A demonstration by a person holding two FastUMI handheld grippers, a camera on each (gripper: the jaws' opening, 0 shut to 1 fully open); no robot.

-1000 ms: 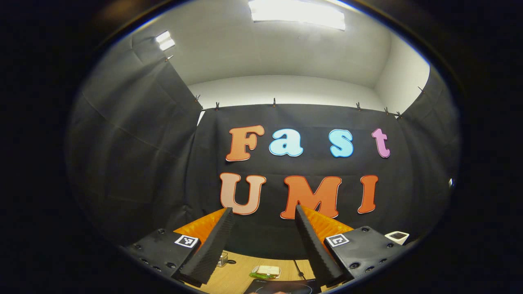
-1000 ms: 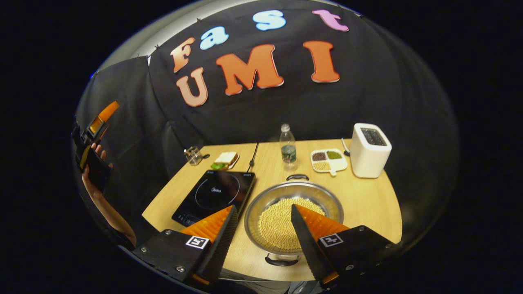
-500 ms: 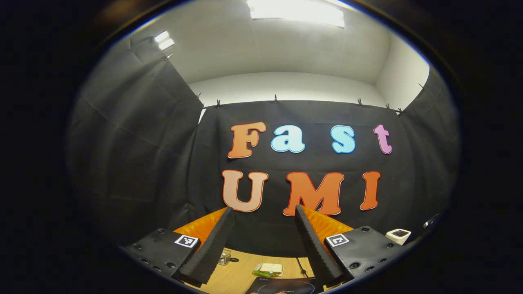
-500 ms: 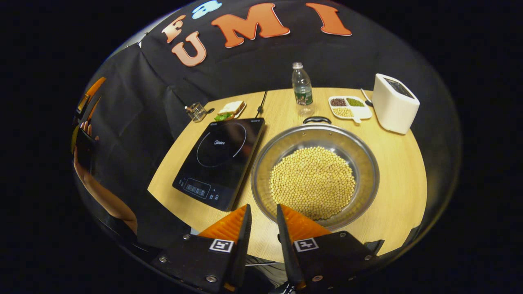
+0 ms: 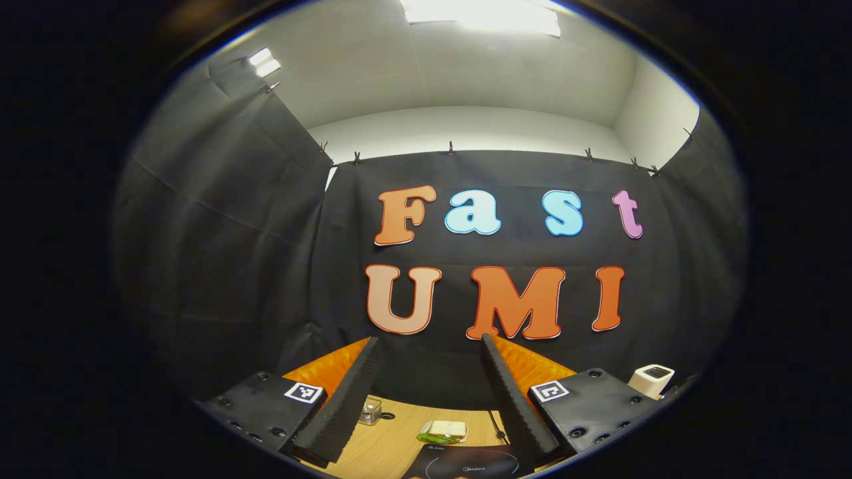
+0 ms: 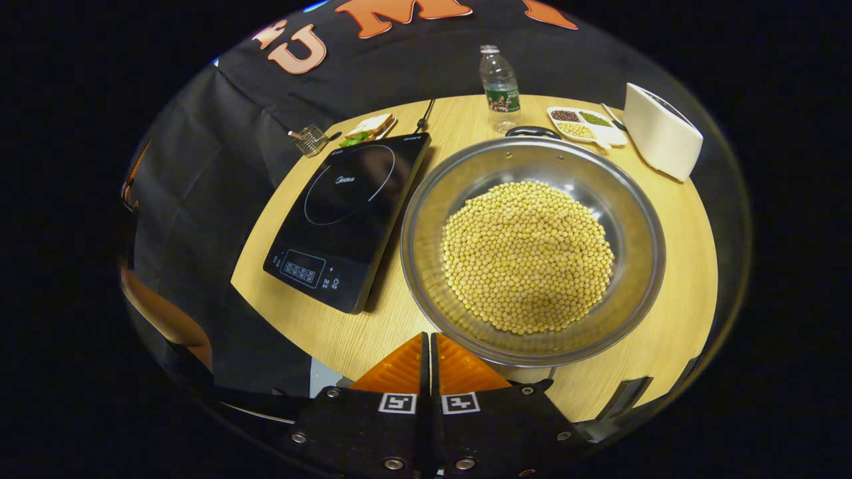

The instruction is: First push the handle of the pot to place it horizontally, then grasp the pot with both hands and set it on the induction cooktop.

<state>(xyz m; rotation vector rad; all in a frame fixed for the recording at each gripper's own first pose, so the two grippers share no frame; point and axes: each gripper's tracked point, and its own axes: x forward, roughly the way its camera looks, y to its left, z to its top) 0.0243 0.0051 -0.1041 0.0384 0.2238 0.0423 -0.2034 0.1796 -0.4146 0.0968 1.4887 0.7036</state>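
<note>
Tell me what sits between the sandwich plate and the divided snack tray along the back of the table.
In the right gripper view, a water bottle stands between the sandwich plate and the divided snack tray, just behind the pot's far handle.

Left gripper (image 5: 426, 346): at the bottom centre of the left gripper view, fingers spread wide apart with nothing between them, pointing level toward the back of the booth. Right gripper (image 6: 428, 339): at the bottom centre of the right gripper view, fingers pressed together with nothing between them, tilted steeply downward. Forearm (image 6: 163, 313): bare, at the lower left edge of the right gripper view.
</note>
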